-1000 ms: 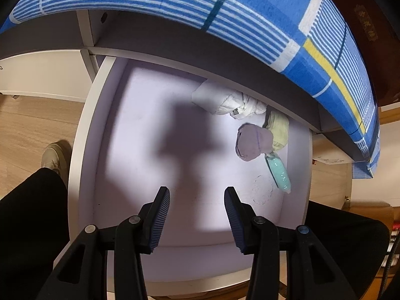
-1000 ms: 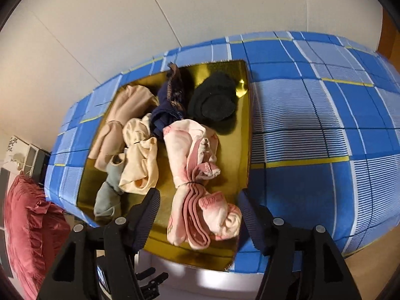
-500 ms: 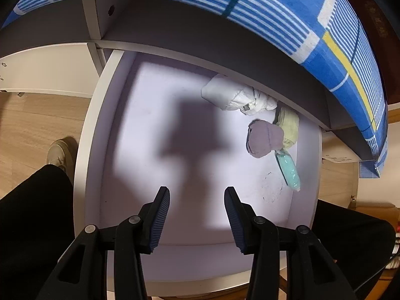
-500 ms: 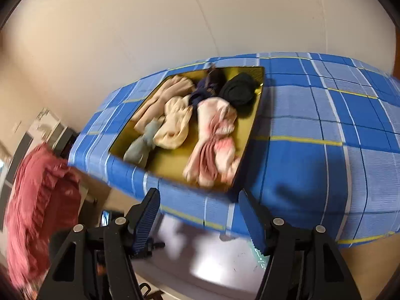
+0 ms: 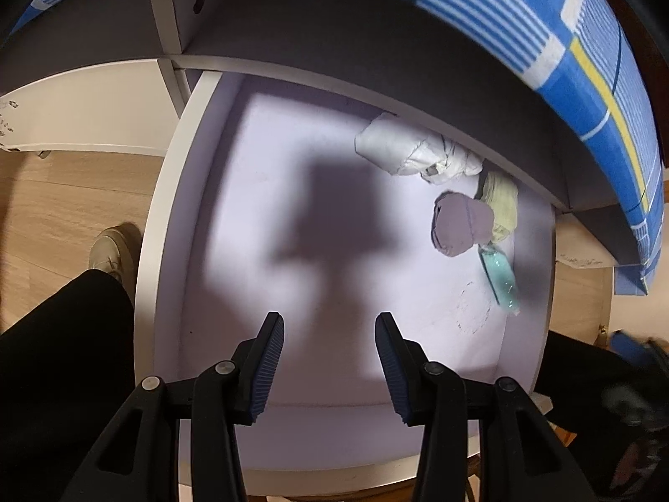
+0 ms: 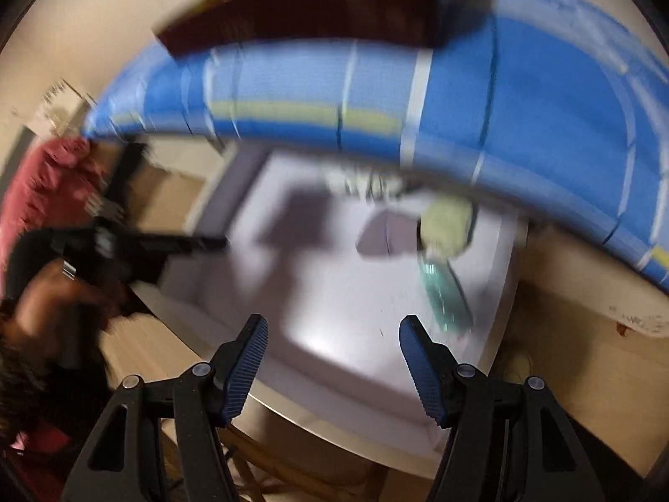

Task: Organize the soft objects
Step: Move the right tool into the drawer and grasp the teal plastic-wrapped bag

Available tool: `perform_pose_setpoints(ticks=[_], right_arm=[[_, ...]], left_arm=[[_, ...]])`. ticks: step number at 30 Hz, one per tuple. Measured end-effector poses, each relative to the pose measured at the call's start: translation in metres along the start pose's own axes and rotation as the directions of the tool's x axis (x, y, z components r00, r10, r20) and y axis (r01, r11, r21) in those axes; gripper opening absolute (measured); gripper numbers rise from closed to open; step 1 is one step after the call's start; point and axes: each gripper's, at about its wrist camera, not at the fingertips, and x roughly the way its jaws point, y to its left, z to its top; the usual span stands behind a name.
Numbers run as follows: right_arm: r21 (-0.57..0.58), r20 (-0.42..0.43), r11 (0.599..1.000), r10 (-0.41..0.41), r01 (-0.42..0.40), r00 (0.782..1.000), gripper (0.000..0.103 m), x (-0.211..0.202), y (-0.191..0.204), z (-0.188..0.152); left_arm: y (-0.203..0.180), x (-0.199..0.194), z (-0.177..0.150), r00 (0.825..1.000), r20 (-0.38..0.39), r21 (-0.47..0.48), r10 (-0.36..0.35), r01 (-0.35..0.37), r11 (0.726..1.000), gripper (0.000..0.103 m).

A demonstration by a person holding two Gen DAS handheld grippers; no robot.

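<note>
Drawer [image 5: 196, 134], centre frame: white bundle [image 5: 401, 152], purple roll [image 5: 460, 226], yellow roll [image 5: 501, 201] at upper right. Left gripper [image 5: 329, 339] & right gripper [image 6: 333, 334] both agape, empty. Advice: place nxt item beside the rolls, w/o disturbing them.

claws [image 5: 329, 334]: black arms, blue ribbed pads | trousers [image 5: 62, 355]: black | shoe [image 5: 109, 247]: beige
</note>
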Motion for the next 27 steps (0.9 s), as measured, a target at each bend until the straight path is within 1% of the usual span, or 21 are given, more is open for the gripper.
perform_pose_setpoints(ticks=[2,4,8,9,11,12,17,20,21,24,26,27], right_arm=[[-0.019,-0.048,0.999,-0.036,0.036,0.998,0.066,0.021,0.001,-0.004],[-0.023,-0.107,0.999,-0.050,0.047,0.993,0.066,0.039,-0.001,-0.005],[0.012,-0.196,0.998,-0.061,0.065,0.979,0.067,0.075,-0.015,-0.003],[0.021,-0.217,0.996,-0.084,0.091,0.972,0.067,0.087,-0.020,-0.001],[0.028,-0.238,0.991,-0.122,0.132,0.964,0.067,0.098,-0.029,0.000],[0.027,-0.253,0.986,-0.152,0.164,0.955,0.067,0.108,-0.035,0.002],[0.005,-0.270,0.959,-0.271,0.283,0.924,0.067,0.139,-0.059,0.010],[0.016,-0.289,0.957,-0.272,0.289,0.918,0.070,0.152,-0.071,0.011],[0.017,-0.295,0.956,-0.274,0.292,0.915,0.072,0.157,-0.075,0.011],[0.011,-0.318,0.953,-0.285,0.304,0.904,0.073,0.170,-0.082,0.008],[0.003,-0.324,0.955,-0.281,0.298,0.904,0.076,0.173,-0.081,0.006],[-0.003,-0.329,0.960,-0.266,0.281,0.906,0.078,0.175,-0.079,0.006]], left_arm=[[-0.001,0.001,-0.001,1.000,-0.005,0.006,0.004,-0.004,1.000,0.046],[-0.001,0.003,-0.001,1.000,-0.009,0.012,0.009,-0.009,1.000,0.046],[-0.004,0.007,-0.003,1.000,-0.022,0.025,0.019,-0.018,1.000,0.046],[-0.004,0.008,-0.003,0.999,-0.026,0.026,0.020,-0.020,0.999,0.046],[-0.005,0.010,-0.003,0.999,-0.031,0.031,0.023,-0.022,0.999,0.045],[-0.005,0.011,-0.003,0.999,-0.032,0.032,0.024,-0.022,0.999,0.046],[-0.006,0.011,-0.005,0.999,-0.034,0.042,0.023,-0.022,0.999,0.046],[-0.005,0.012,-0.004,0.999,-0.038,0.041,0.021,-0.019,0.999,0.045],[-0.004,0.013,-0.004,0.999,-0.039,0.040,0.021,-0.019,0.999,0.045],[-0.006,0.015,-0.003,0.999,-0.045,0.048,0.024,-0.022,0.999,0.046],[-0.009,0.017,-0.003,0.998,-0.050,0.060,0.027,-0.024,0.998,0.046],[-0.010,0.018,-0.002,0.998,-0.052,0.066,0.027,-0.024,0.998,0.045]])
